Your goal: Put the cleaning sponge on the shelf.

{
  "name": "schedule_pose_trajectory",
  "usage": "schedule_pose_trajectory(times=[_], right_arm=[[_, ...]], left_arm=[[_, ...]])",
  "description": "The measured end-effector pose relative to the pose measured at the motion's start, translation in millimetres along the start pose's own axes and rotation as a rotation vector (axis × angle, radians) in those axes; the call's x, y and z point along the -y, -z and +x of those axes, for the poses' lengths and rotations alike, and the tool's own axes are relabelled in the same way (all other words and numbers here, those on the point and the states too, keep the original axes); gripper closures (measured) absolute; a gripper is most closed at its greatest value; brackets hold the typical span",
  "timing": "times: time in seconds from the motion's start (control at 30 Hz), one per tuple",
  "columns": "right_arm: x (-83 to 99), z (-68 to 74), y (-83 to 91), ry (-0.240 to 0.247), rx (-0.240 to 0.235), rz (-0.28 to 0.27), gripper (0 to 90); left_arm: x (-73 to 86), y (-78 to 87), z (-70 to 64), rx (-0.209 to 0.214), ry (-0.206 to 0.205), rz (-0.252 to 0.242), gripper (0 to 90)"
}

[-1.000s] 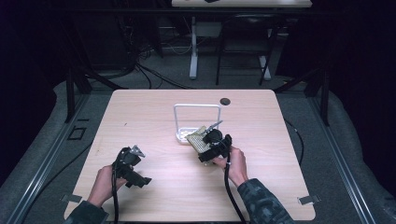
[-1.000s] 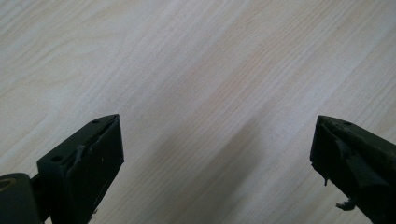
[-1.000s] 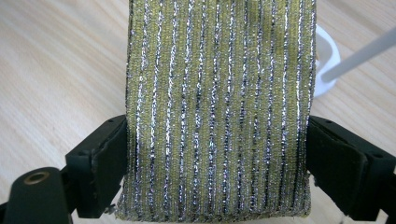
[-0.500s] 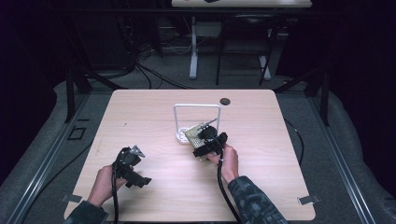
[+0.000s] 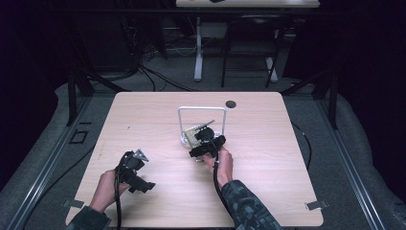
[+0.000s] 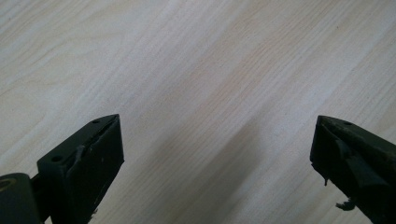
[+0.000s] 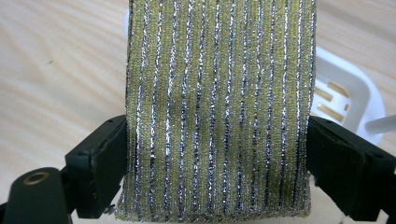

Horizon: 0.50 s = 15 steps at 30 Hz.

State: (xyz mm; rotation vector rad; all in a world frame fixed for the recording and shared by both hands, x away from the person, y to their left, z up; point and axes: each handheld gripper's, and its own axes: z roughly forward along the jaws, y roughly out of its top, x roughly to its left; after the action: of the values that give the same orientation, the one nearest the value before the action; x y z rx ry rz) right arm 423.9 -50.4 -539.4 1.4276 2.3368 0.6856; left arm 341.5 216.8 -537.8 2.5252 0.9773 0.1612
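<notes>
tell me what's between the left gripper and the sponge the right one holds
Bare wooden table: in the high view nothing lies between the left gripper and the striped sponge.

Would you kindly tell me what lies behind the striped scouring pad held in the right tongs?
Behind the scouring pad, gripped by the right tongs, a white slotted rack base rests on the wooden table. The pad covers most of that base, so whatever sits there is hidden.
</notes>
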Motion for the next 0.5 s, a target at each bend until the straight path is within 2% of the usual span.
schedule_pose_trajectory(times=[0.07, 0.17, 0.23, 0.5], right_arm=[[-1.2, 0.8, -1.0, -0.005, 0.007, -0.001, 11.6], [-5.2, 3.3, -5.0, -0.044, 0.036, 0.006, 11.6], [-5.8, 3.6, -5.8, -0.062, 0.036, 0.005, 11.6], [-7.9, 5.6, -5.7, -0.084, 0.075, -0.017, 11.4]], left_arm=[[0.0, 0.0, 0.1, -0.002, -0.001, -0.001, 2.6], [0.1, 0.0, 0.1, -0.001, -0.002, 0.000, 2.6], [0.2, 0.2, 0.0, -0.001, -0.003, -0.001, 2.6], [-0.1, -0.2, -0.9, -0.001, -0.005, 0.001, 2.7]])
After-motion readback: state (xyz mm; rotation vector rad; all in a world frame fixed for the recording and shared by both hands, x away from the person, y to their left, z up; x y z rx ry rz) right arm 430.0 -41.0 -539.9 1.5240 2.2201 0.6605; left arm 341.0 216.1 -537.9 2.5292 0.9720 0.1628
